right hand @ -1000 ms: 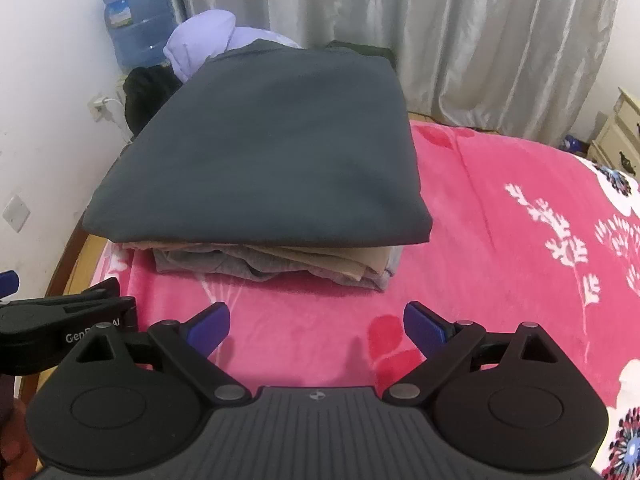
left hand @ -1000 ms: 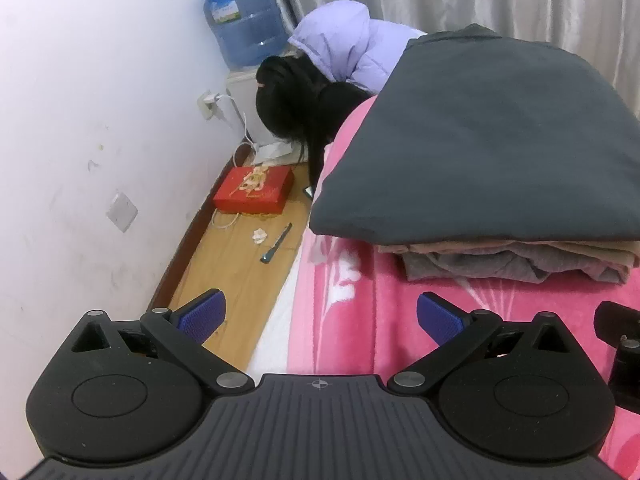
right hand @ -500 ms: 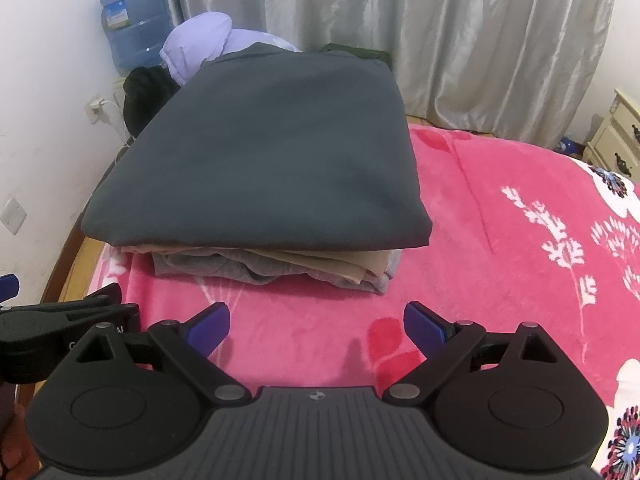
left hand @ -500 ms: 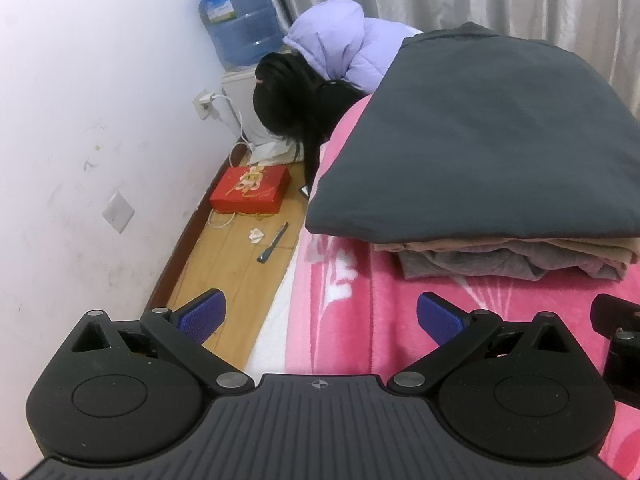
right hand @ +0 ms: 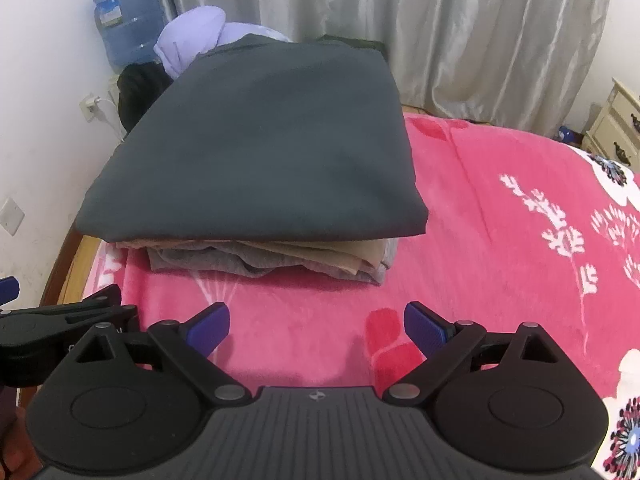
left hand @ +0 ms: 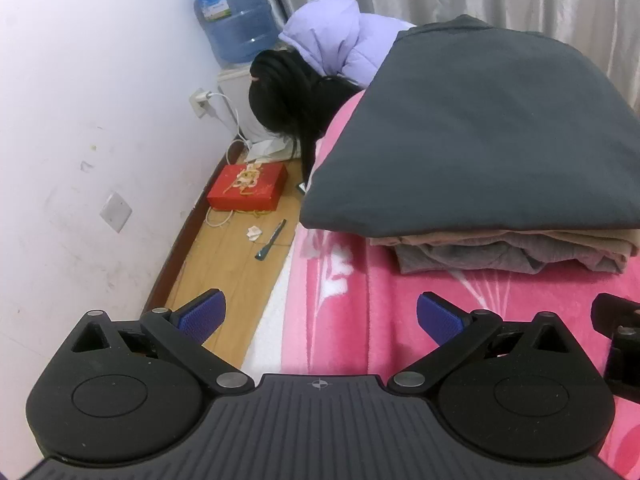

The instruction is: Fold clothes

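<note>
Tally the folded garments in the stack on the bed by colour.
Dark grey garment, top: 1
Tan garment, middle: 1
Light grey garment, bottom: 1
Total: 3 visible layers; any hidden inside the stack cannot be told.

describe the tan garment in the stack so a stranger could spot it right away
Find the pink bed and the folded stack near its left edge. The tan garment is the thin middle layer, under the broad dark grey top piece and above the crumpled lighter grey one.
</note>
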